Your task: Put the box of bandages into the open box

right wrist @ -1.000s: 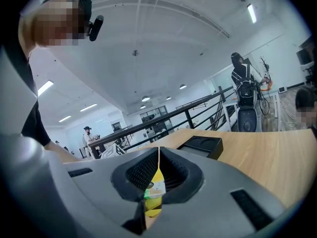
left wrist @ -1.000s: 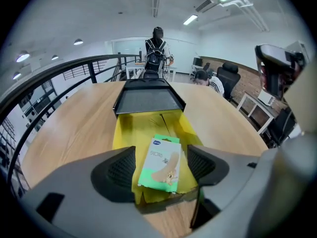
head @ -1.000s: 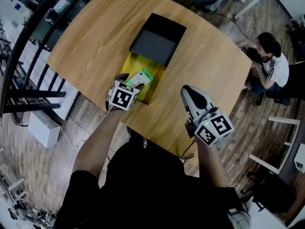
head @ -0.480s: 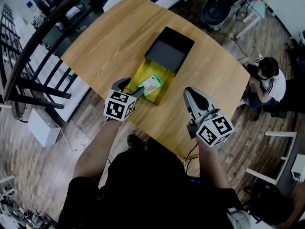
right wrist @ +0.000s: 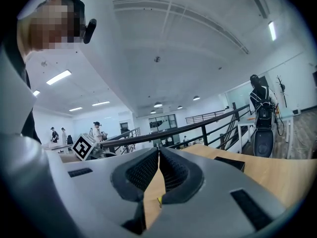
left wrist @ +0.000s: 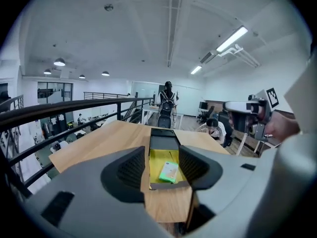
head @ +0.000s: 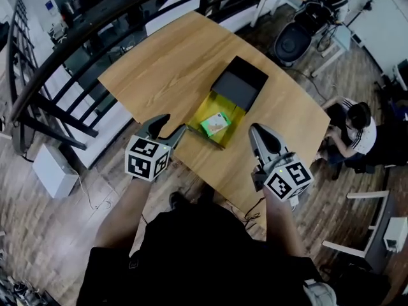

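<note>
The bandage box [head: 215,124] lies in the open box [head: 206,109], at two o'clock from the left tool [head: 169,127], whose empty jaws are closing; lift clear of the rim, with the right tool [head: 258,132] pressed together.

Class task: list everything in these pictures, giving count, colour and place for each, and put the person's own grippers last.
Table: one, light wood, centre.
Open box: one, yellow inside, on the table's near side.
Lid: one, black, at the open box's far end.
Box of bandages: one, green and white, lying inside the open box.
Railing: one, black, left of the table.
Seated person: one, white top, right of the table.
Left gripper: one, grey, by the table's near-left edge, jaws closing with nothing between them.
Right gripper: one, grey, over the table's near edge, jaws together, empty.
</note>
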A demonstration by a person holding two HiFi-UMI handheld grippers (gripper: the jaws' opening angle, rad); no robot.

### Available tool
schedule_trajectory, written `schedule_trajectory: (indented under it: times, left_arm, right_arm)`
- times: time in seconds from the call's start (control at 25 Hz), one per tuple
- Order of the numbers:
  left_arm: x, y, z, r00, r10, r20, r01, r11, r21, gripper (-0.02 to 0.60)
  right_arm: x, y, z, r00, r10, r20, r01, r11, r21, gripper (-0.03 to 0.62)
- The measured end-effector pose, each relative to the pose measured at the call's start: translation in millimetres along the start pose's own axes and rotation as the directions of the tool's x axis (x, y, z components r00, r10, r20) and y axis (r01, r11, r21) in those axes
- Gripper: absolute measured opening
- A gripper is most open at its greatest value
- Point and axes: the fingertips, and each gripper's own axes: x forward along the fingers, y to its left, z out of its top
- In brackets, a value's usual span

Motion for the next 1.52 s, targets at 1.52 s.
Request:
schedule_trajectory:
  times: [1.52]
  left_arm:
    - [-129.0, 27.2, 76.0, 0.919, 0.221, 0.325, -0.213, 0.975, -0.061, 0.063]
  right_arm:
    - [-49.8, 17.6, 70.0, 0.988, -0.02, 0.152, 0.048, 0.983, -0.179, 0.035]
